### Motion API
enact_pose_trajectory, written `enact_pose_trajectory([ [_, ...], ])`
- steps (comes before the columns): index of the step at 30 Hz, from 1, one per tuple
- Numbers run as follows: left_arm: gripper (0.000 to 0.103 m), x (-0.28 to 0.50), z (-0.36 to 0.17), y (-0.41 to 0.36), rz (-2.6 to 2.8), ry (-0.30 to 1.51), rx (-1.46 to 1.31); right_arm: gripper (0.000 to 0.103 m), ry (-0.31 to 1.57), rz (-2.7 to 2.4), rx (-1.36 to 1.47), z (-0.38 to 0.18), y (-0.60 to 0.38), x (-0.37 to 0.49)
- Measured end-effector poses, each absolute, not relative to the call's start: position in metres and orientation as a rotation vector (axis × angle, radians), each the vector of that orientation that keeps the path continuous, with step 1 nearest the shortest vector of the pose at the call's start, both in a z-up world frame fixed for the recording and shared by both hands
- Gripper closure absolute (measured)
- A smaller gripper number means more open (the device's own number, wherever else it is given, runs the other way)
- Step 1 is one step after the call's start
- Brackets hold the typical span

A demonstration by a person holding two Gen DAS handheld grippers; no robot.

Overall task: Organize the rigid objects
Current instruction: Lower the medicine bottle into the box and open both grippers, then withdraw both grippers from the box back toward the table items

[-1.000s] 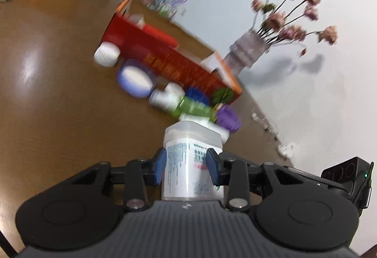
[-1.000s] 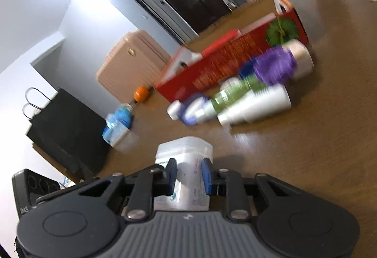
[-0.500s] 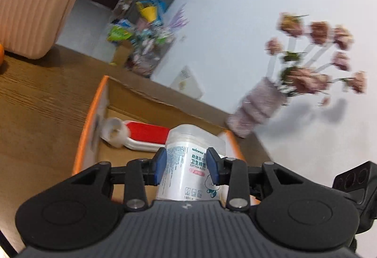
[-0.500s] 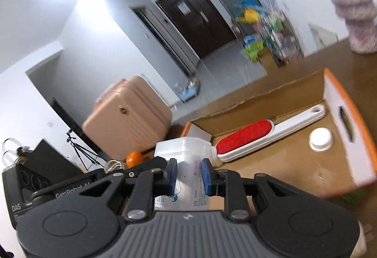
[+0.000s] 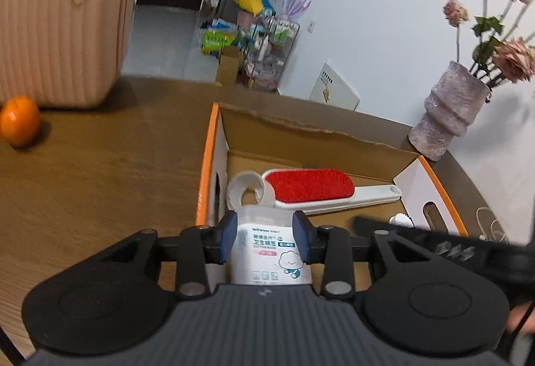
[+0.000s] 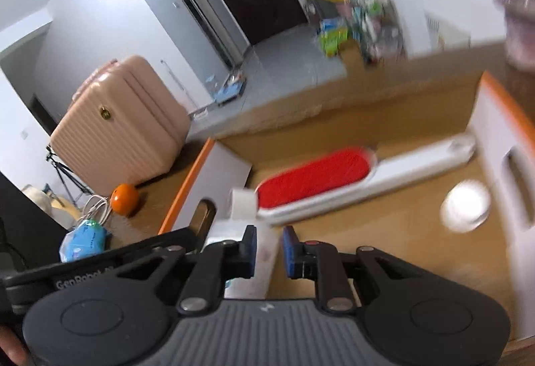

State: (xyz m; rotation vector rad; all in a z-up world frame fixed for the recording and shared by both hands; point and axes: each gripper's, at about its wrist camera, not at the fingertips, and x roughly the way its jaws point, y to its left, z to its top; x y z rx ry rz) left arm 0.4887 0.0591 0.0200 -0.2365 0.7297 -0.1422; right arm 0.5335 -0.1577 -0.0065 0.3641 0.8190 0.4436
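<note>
Two hand-held grippers over the box point(image 5: 214, 165): left point(image 5: 264, 239) pinching the cotton-swab tub point(image 5: 267, 252), right point(image 6: 269, 250) spread.

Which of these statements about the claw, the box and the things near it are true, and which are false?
1. The left claw grips a white cotton swab container. True.
2. A brush with a red pad lies inside the cardboard box. True.
3. The orange fruit lies inside the box. False: it sits on the wooden table, outside the box, beside the pink suitcase.
4. The vase lies tipped over on the table. False: it stands upright with its flowers, beyond the far right corner of the box.
</note>
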Motion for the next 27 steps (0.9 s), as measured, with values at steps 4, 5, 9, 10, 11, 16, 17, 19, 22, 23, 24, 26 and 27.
enact_pose_trajectory([
  [4, 0.051, 0.458, 0.042, 0.057, -0.071, 0.633, -0.116, 0.079, 0.702, 0.369, 0.182, 0.03, -0.186, 0.502],
  [5, 0.046, 0.447, 0.046, 0.056, -0.053, 0.605, -0.084, 0.077, 0.68, 0.355, 0.146, 0.036, -0.195, 0.496],
  [9, 0.031, 0.401, 0.057, 0.054, 0.003, 0.51, -0.032, 0.059, 0.574, 0.276, 0.001, 0.063, -0.226, 0.449],
  [10, 0.029, 0.388, 0.059, 0.054, 0.001, 0.497, -0.039, 0.054, 0.55, 0.256, -0.021, 0.067, -0.234, 0.437],
  [11, 0.027, 0.374, 0.061, 0.055, 0.0, 0.484, -0.047, 0.053, 0.532, 0.241, -0.035, 0.07, -0.242, 0.425],
  [16, 0.017, 0.304, 0.067, 0.049, 0.008, 0.414, -0.039, 0.043, 0.466, 0.186, -0.02, 0.078, -0.275, 0.367],
  [17, 0.016, 0.288, 0.067, 0.048, 0.005, 0.396, -0.041, 0.043, 0.456, 0.181, -0.011, 0.079, -0.279, 0.355],
  [19, 0.013, 0.261, 0.067, 0.047, 0.011, 0.366, -0.051, 0.039, 0.432, 0.178, 0.001, 0.078, -0.285, 0.33],
  [22, 0.008, 0.22, 0.065, 0.043, 0.016, 0.326, -0.052, 0.032, 0.402, 0.177, 0.005, 0.074, -0.287, 0.291],
  [23, 0.007, 0.206, 0.064, 0.042, 0.016, 0.312, -0.047, 0.031, 0.389, 0.179, -0.001, 0.072, -0.286, 0.275],
  [24, 0.006, 0.193, 0.062, 0.04, 0.013, 0.301, -0.04, 0.03, 0.381, 0.183, -0.008, 0.07, -0.286, 0.262],
  [26, 0.004, 0.166, 0.059, 0.037, 0.01, 0.279, -0.025, 0.029, 0.369, 0.182, -0.013, 0.066, -0.281, 0.238],
  [27, 0.003, 0.154, 0.057, 0.036, 0.008, 0.27, -0.024, 0.027, 0.362, 0.19, -0.016, 0.063, -0.278, 0.224],
])
